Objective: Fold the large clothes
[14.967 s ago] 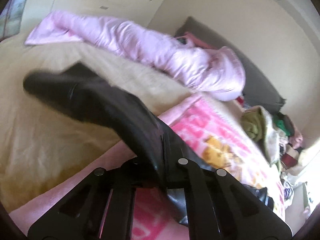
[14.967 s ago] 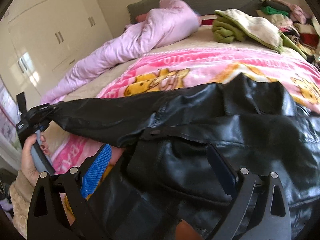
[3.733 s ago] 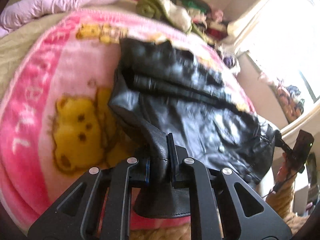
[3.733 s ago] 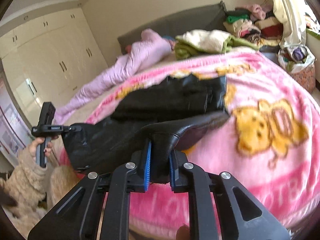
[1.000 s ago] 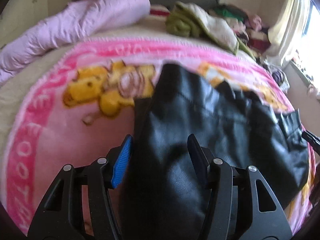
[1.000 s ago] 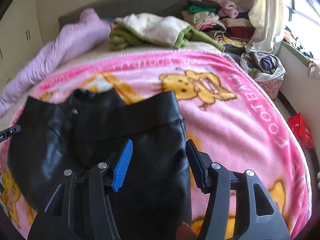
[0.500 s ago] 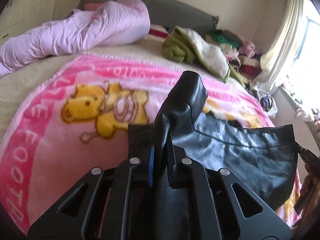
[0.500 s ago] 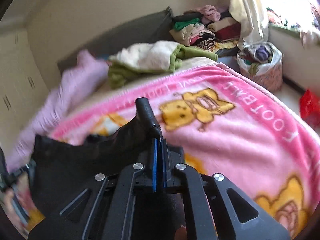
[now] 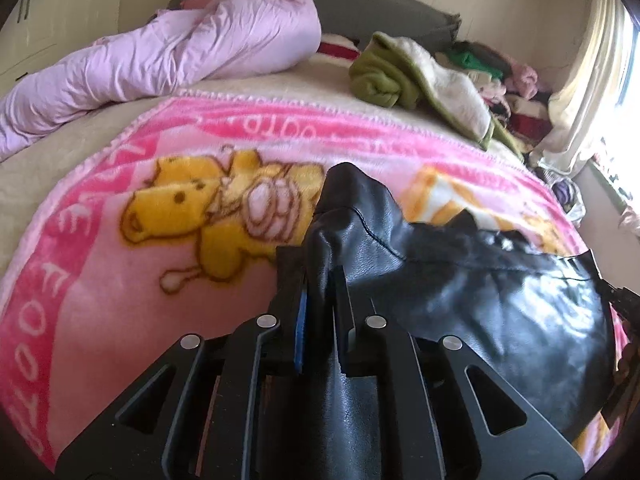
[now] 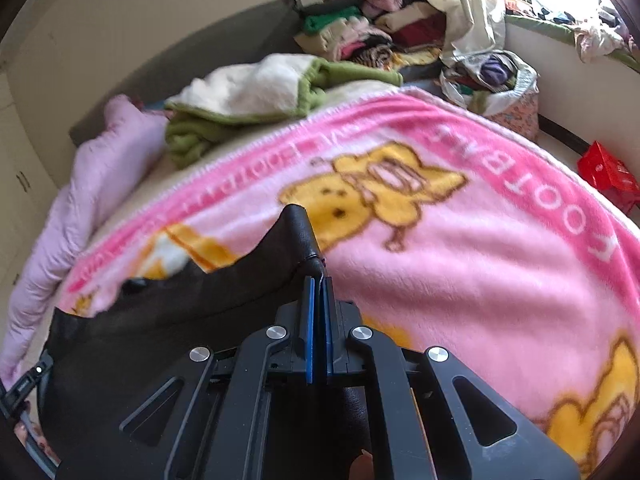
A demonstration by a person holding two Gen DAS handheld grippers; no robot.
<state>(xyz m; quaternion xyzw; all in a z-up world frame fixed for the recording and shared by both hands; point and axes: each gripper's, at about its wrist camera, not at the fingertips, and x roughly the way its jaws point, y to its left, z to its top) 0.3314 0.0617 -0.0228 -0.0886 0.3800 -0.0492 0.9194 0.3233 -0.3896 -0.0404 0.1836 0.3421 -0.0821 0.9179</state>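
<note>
Jaws of both grippers clamped tight on black leather jacket (image 9: 460, 292).

We see a bed (image 9: 24, 176) whose beige sheet shows along its left side. A pink blanket (image 9: 120, 280) with yellow bear prints covers most of it. On the blanket lies a black leather jacket (image 9: 480, 304), partly lifted at two corners. Toward the headboard, a rumpled lilac duvet (image 9: 180, 52) stretches across the sheet, and beside it sits a green and cream fleece bundle (image 9: 420, 80). Further right, a pile of mixed clothes (image 10: 360, 36) lies near the headboard.
</note>
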